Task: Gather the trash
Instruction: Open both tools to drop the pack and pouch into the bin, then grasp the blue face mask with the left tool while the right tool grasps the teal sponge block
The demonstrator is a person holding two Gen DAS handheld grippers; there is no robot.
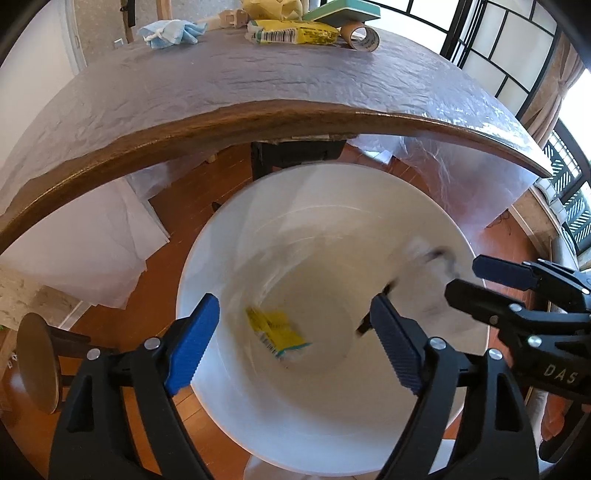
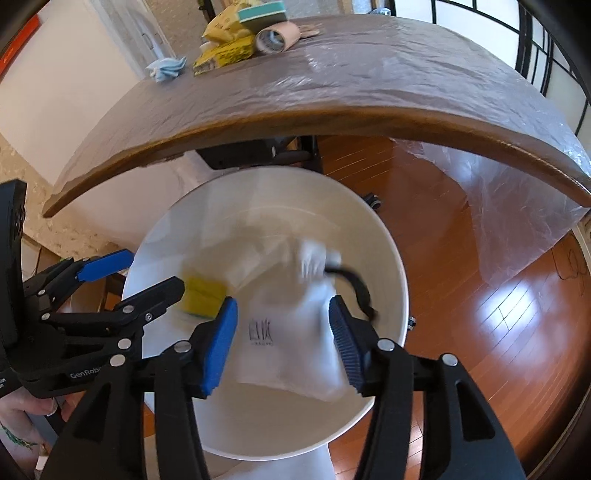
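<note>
A white trash bin (image 1: 295,199) stands on the floor below the table's edge, and both grippers hover over its mouth. My left gripper (image 1: 295,306) is open with nothing between its blue pads. Under it a yellow wrapper (image 1: 275,332) shows blurred inside the bin. My right gripper (image 2: 282,343) is open. A white pouch (image 2: 288,332) with a black cord lies loose between its fingers, blurred, over the bin (image 2: 258,192). The left gripper (image 2: 147,277) appears at that view's left, beside the yellow wrapper (image 2: 203,299). The right gripper (image 1: 467,277) shows at the left wrist view's right.
A wooden table (image 1: 258,118) under clear plastic sheet arcs above the bin. At its far edge lie a blue crumpled mask (image 1: 170,33), yellow packets (image 1: 291,35), a tape roll (image 1: 364,37) and a teal box (image 1: 343,9). A round stool (image 1: 37,362) stands at the left.
</note>
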